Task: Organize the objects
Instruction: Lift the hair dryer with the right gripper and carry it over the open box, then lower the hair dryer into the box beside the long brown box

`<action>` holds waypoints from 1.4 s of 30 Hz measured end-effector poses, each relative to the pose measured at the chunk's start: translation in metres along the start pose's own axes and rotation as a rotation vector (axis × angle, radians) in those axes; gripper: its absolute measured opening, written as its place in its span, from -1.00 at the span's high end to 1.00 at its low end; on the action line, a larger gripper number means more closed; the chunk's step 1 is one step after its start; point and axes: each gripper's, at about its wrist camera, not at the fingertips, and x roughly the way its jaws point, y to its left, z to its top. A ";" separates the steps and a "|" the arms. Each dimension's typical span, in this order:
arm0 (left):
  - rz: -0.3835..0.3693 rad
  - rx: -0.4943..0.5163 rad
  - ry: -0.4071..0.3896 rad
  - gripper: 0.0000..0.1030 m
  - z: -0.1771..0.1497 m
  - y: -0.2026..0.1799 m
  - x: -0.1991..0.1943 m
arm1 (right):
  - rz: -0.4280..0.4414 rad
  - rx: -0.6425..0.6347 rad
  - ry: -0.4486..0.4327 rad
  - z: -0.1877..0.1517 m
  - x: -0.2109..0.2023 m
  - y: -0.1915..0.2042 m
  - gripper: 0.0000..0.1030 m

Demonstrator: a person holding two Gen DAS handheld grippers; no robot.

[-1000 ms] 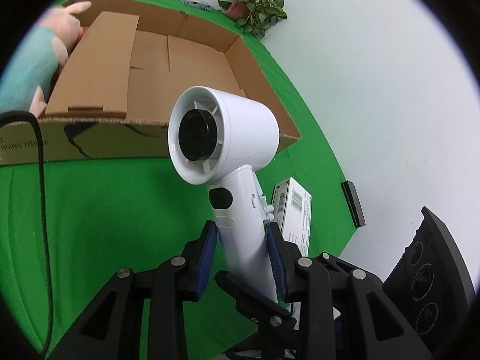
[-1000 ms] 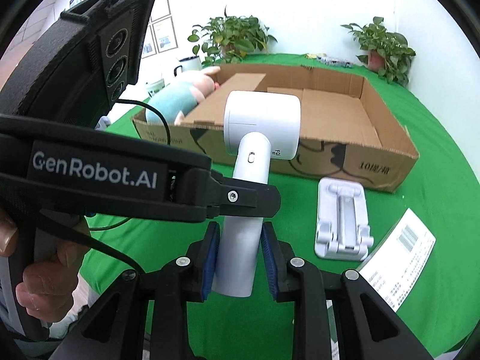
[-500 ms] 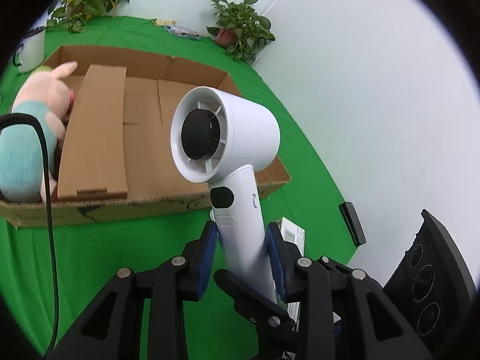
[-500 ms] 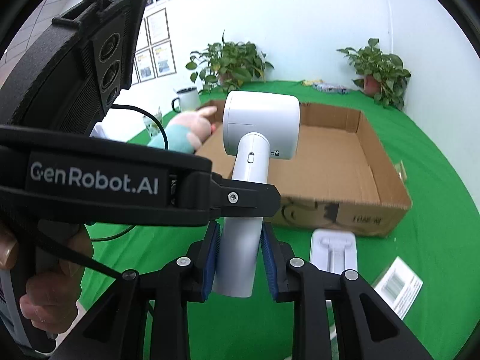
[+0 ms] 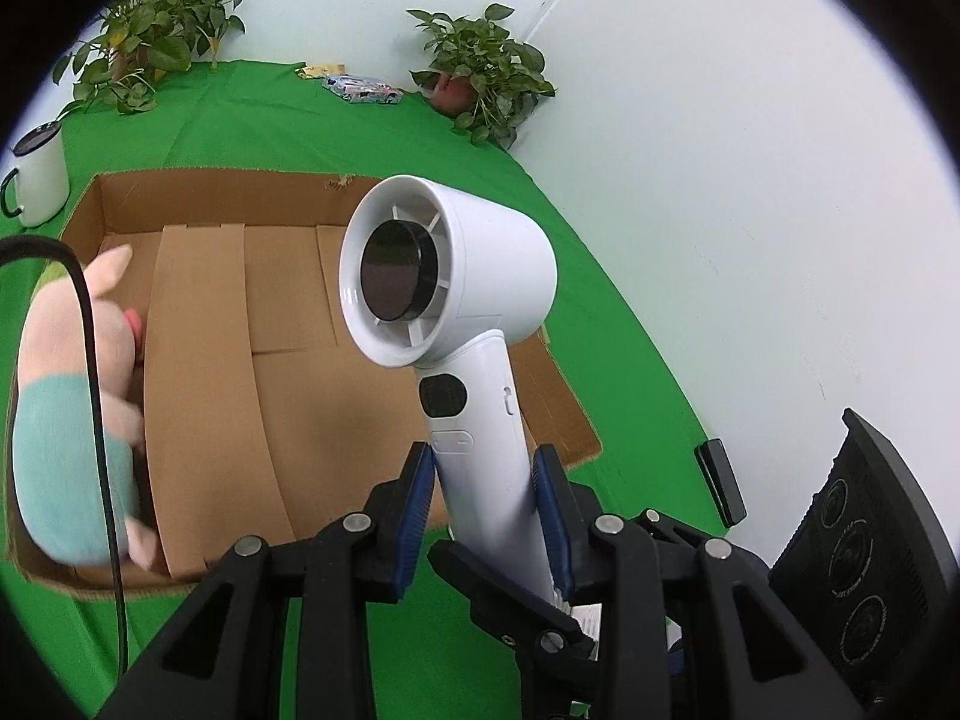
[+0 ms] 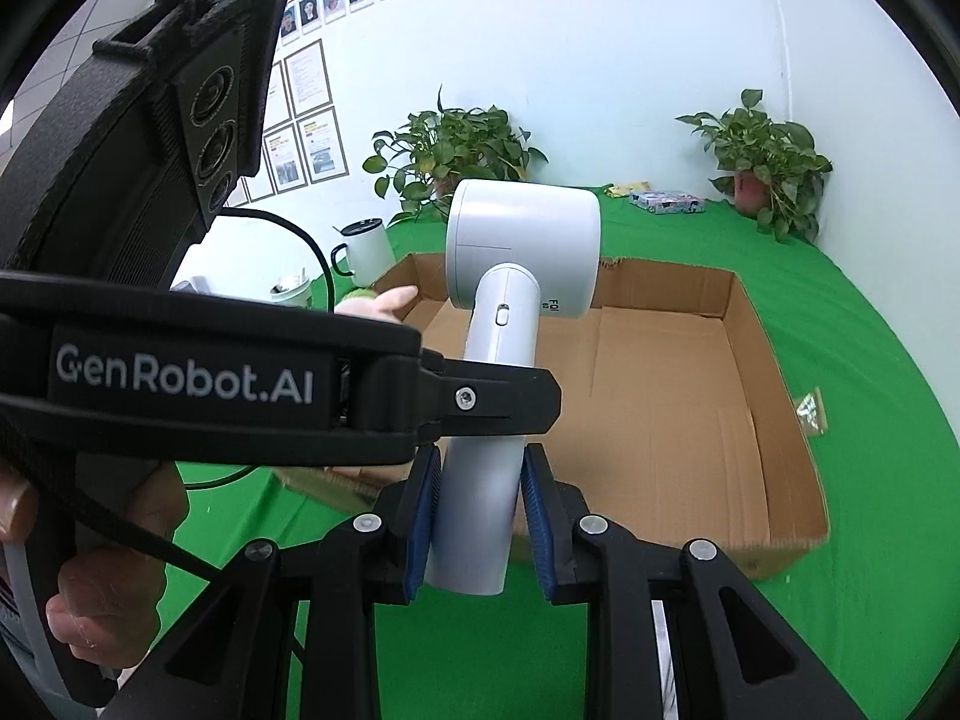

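Here green cloth [image 5: 372,138] covers the table; potted plants [image 6: 456,150] line white walls.

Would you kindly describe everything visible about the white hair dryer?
The hair dryer is glossy white plastic: a short barrel head with a spoked end around a black disc, and a straight handle carrying a dark oval panel and a small side switch. It is held roughly upright, head uppermost, in front of the open cardboard box. The left tongs and right tongs both clamp its handle with blue pads.
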 end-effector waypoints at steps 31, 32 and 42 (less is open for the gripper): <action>0.139 -0.162 0.292 0.35 0.035 0.079 0.121 | 0.151 0.229 0.274 0.007 0.156 -0.064 0.53; 0.140 -0.168 0.295 0.35 0.035 0.081 0.122 | 0.152 0.237 0.280 0.006 0.158 -0.065 0.53; 0.150 -0.204 0.300 0.35 0.033 0.081 0.117 | 0.147 0.237 0.288 0.003 0.162 -0.066 0.54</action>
